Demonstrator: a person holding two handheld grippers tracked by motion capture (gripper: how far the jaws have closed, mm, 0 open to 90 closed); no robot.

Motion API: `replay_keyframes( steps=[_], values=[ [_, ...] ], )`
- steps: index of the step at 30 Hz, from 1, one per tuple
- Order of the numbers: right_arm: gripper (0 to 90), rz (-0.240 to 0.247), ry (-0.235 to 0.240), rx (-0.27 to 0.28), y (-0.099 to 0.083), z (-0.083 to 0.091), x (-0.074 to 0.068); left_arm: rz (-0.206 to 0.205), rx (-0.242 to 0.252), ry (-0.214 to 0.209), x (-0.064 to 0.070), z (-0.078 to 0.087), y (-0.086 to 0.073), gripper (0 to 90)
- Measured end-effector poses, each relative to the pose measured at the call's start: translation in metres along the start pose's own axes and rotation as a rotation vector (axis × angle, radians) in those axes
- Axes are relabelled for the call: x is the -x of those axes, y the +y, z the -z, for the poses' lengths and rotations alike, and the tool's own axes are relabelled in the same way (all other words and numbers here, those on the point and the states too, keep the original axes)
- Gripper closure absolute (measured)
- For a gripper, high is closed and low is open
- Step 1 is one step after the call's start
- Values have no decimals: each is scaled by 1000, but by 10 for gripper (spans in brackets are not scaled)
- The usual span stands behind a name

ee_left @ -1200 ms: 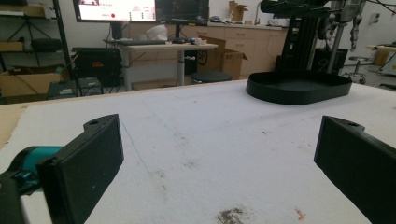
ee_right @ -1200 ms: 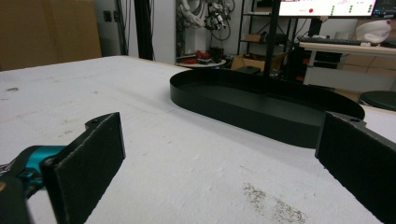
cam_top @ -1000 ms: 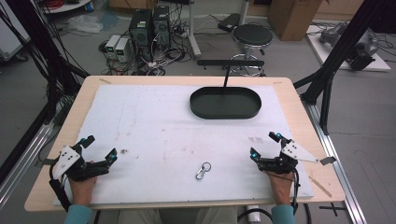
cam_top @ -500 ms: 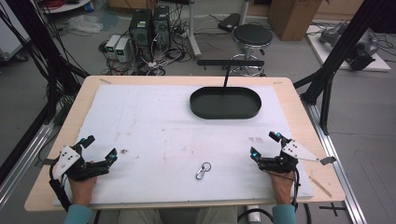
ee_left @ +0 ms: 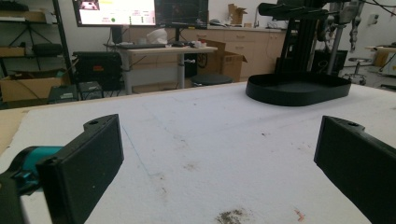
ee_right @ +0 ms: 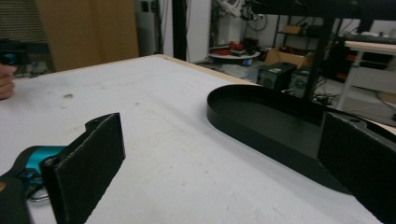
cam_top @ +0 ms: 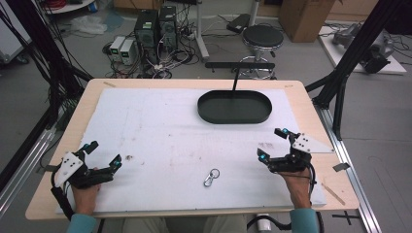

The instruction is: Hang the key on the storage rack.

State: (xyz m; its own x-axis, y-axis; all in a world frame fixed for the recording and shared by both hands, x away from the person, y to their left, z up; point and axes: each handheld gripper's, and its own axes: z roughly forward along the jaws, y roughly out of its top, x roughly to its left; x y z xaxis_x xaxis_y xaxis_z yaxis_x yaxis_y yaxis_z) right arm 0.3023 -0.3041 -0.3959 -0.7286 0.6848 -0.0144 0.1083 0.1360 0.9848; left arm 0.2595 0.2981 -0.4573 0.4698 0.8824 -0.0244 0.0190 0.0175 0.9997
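A small silver carabiner clip (cam_top: 211, 177) lies on the white sheet near the table's front edge, between my two hands. My left gripper (cam_top: 103, 153) rests at the front left, open, with nothing between its jaws (ee_left: 219, 158). At the front right my right gripper (cam_top: 271, 143) is also open and holds nothing (ee_right: 224, 163); the clip lies roughly a hand's width to its left. An oval black tray (cam_top: 234, 107) with nothing in it sits at the back, right of centre, and appears ahead of both grippers (ee_left: 299, 88) (ee_right: 280, 126).
A white sheet (cam_top: 160, 131) covers most of the wooden table (cam_top: 311, 102) and bears a few dark smudges (cam_top: 129, 157). A black stand's post (cam_top: 234, 80) rises behind the tray. Dark frame legs (cam_top: 340, 73) flank the table. A stool (cam_top: 262, 36) and computers (cam_top: 155, 24) stand beyond.
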Motion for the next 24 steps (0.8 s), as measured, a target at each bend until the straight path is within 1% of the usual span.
replay_keyframes(
  steps=[1, 2, 3, 4, 5, 6, 7, 8, 9, 10, 11, 12, 13, 15, 16, 19, 21, 22, 23, 24],
  values=[
    [8, 0, 0, 0, 0, 0, 0, -2, 2, -3, 0, 0, 0, 18],
    [8, 11, 24, -10, 8, -2, 0, -1, 3, -2, 0, 0, 0, 18],
    [8, 11, 24, -10, 8, -2, 0, 1, 3, -1, 0, 0, 0, 18],
    [8, -5, 57, -34, 15, -4, -1, 0, 3, -2, 0, 0, 0, 18],
    [8, -5, 57, -34, 15, -4, -1, 0, 3, -2, 0, 0, 0, 18],
    [8, -6, 78, -58, 19, -8, -1, 0, 3, -2, 0, 0, 0, 17],
    [8, -16, 108, -81, 22, -10, -3, -1, 5, -2, 0, 0, 0, 18],
    [8, -11, 122, -92, 23, -12, -3, -2, 7, 0, 0, 0, 0, 18],
    [8, -9, 142, -114, 25, -15, -5, -2, 7, 0, 0, 0, 0, 18],
    [8, -9, 142, -114, 25, -15, -5, -2, 7, 0, 0, 0, 0, 18],
    [8, 7, 155, -133, 27, -19, -7, -2, 7, 0, 0, 0, 0, 18],
    [8, 26, 192, -181, 29, -26, -12, -2, 7, 0, 0, 0, 0, 18],
    [8, 28, 204, -199, 30, -29, -13, -2, 8, 0, 0, 0, 0, 18],
    [8, 49, 234, -232, 31, -36, -17, -2, 8, 0, 0, 0, 0, 18],
    [8, 48, 253, -253, 32, -39, -20, -2, 8, 1, 0, 0, 0, 18],
    [8, 82, 286, -300, 35, -50, -25, -2, 9, 0, 0, 0, 0, 18],
    [8, 95, 314, -329, 35, -57, -30, -2, 9, 0, 0, 0, 0, 18],
    [8, 103, 326, -355, 36, -61, -33, -2, 8, 0, 0, 0, 0, 17],
    [8, 103, 326, -355, 36, -61, -33, -2, 8, 0, 0, 0, 0, 17],
    [8, 119, 330, -361, 36, -64, -34, -2, 10, 1, 0, 0, 0, 17]
  ],
)
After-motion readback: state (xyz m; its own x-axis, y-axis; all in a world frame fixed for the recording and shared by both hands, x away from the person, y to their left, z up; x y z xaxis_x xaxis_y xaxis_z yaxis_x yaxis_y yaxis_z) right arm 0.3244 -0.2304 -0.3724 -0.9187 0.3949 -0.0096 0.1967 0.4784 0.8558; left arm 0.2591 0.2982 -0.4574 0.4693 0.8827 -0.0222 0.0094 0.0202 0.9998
